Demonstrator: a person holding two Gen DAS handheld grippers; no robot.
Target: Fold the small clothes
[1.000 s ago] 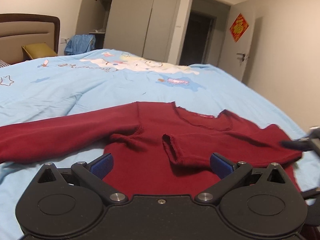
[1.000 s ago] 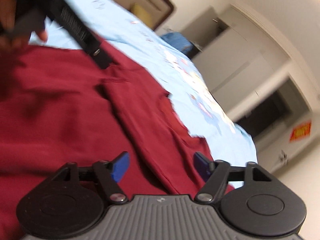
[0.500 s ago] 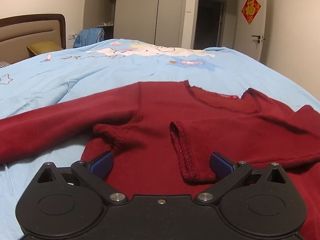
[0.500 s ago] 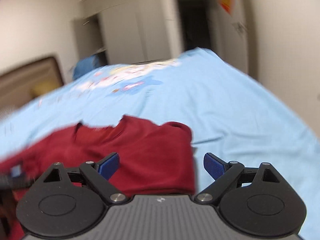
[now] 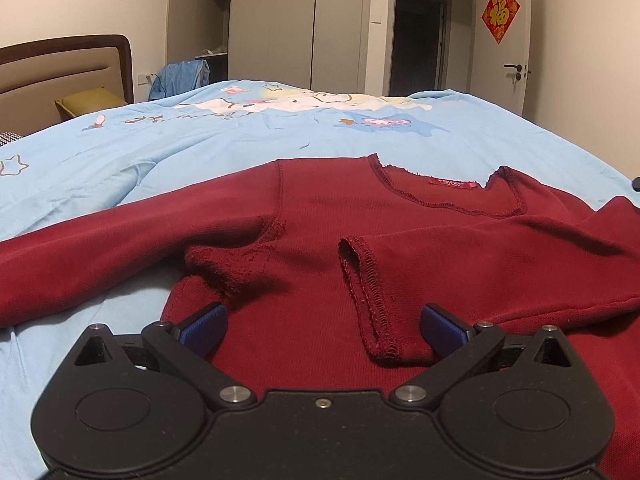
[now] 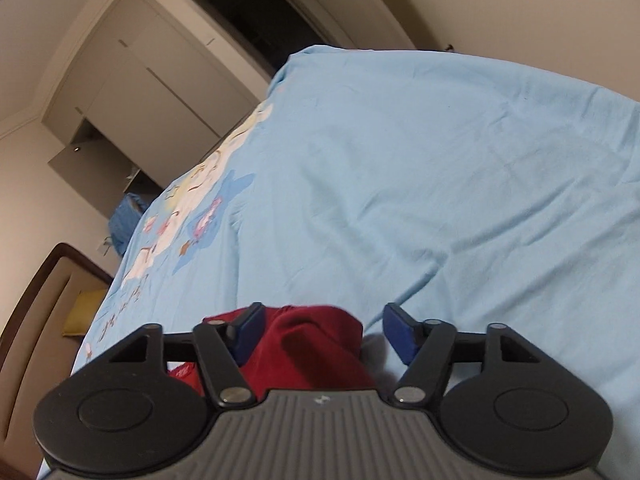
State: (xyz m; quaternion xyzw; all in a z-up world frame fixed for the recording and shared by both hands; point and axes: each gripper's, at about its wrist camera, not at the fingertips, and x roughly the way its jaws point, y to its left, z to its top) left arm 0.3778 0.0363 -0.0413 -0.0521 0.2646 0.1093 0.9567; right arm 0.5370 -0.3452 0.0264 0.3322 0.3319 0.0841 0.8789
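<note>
A dark red long-sleeved top (image 5: 320, 216) lies flat on the light blue bedspread (image 5: 200, 140), neckline away from me. Its right sleeve is folded across the chest, the cuff (image 5: 368, 300) lying in the middle. The left sleeve (image 5: 100, 248) stretches out to the left. My left gripper (image 5: 322, 326) hovers open just above the lower body of the top, the cuff between its blue pads. In the right wrist view my right gripper (image 6: 320, 334) is open over the folded shoulder edge of the top (image 6: 316, 344), red cloth lying between its fingers.
The bedspread (image 6: 440, 180) runs wide to the right and far side. A brown headboard (image 5: 68, 68) and a yellow pillow (image 5: 88, 102) are at the far left. Grey wardrobes (image 5: 276, 20), a dark doorway (image 5: 416, 44) and a door (image 5: 504, 40) line the far wall.
The right gripper swung from over the top's body to its right shoulder edge and tilted. The left gripper came closer and lower towards the folded cuff.
</note>
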